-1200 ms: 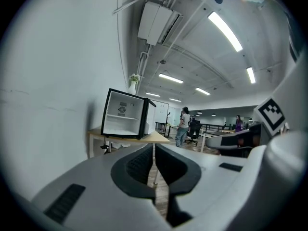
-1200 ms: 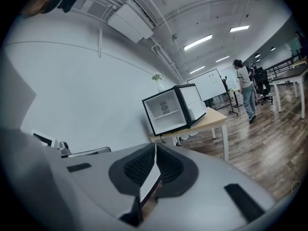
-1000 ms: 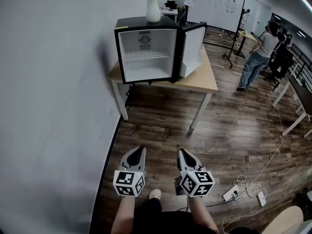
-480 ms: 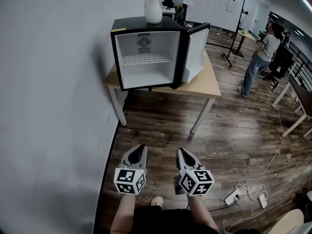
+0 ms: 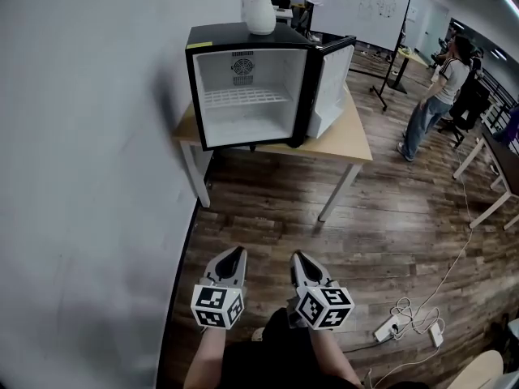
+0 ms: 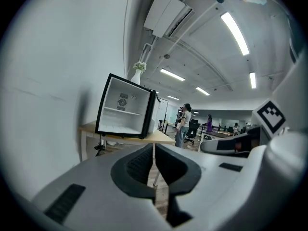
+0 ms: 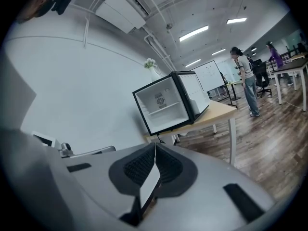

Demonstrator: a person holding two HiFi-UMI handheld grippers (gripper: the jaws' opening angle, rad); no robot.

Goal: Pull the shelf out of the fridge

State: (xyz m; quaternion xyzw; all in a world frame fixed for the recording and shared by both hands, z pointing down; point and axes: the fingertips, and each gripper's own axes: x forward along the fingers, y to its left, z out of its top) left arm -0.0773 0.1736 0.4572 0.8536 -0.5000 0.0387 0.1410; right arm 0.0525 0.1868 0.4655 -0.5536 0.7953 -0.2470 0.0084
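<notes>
Approach step: my left hand-held gripper [image 5: 233, 255] and right hand-held gripper [image 5: 298, 258], both closed and empty, are well apart from the white wire shelf [image 5: 243, 97] inside the open black fridge [image 5: 235, 35] on the wooden table [image 5: 350, 140]. Next, I need to reach the shelf's front edge.

A plain pale wall [image 5: 89, 136] ran along the left of the jaws. Well ahead of them, a light wooden table [image 5: 353, 140] stood on the dark plank floor [image 5: 389, 217]. Farther off stood a whiteboard [image 5: 365, 10]. Strip lights [image 6: 236, 32] glowed overhead.
</notes>
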